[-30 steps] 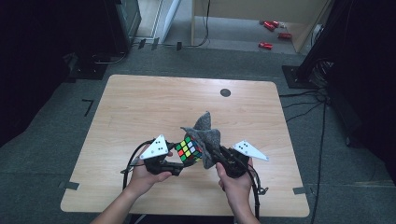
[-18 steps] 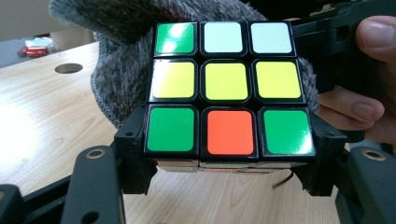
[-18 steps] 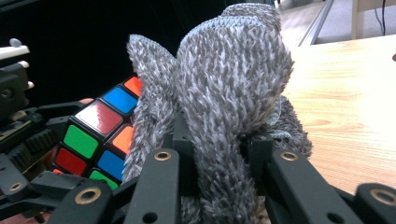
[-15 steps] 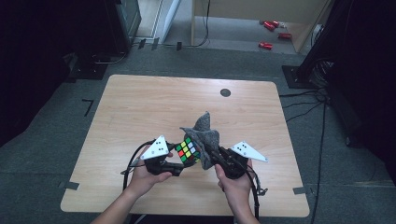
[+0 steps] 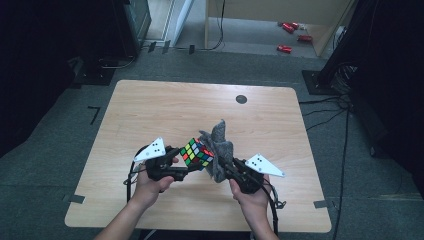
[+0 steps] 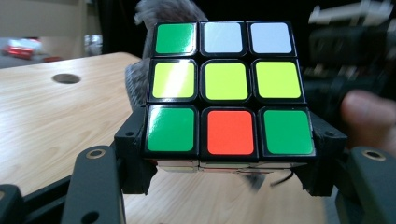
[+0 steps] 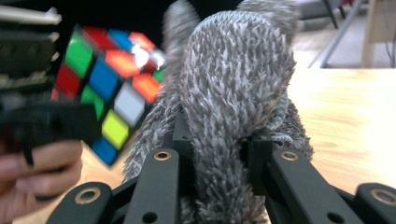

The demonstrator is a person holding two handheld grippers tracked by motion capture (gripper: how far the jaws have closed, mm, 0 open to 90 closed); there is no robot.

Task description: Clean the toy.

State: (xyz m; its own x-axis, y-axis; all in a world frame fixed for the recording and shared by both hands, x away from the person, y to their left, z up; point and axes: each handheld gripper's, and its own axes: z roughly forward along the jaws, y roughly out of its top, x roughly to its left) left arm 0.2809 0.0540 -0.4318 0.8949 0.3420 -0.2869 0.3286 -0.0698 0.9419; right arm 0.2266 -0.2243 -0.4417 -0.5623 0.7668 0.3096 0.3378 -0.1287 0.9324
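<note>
A scrambled puzzle cube (image 5: 196, 154) hangs a little above the table, and my left gripper (image 5: 186, 165) is shut on it. In the left gripper view the cube (image 6: 229, 88) shows a green, white, yellow and orange face, with the black jaws pressing its lower sides. My right gripper (image 5: 223, 167) is shut on a grey fuzzy cloth (image 5: 218, 148), which rises in a peak and rests against the cube's right side. The right gripper view has the cloth (image 7: 233, 93) bunched between the jaws, with the cube (image 7: 109, 84) tilted at the left.
The wooden table (image 5: 165, 107) has a round dark hole (image 5: 241, 99) near its far edge. Cables trail from both grippers toward the near edge. Red items (image 5: 291, 27) lie on the floor beyond the table.
The left hand has shifted slightly with the cube. The cloth and the right hand stay where they were.
</note>
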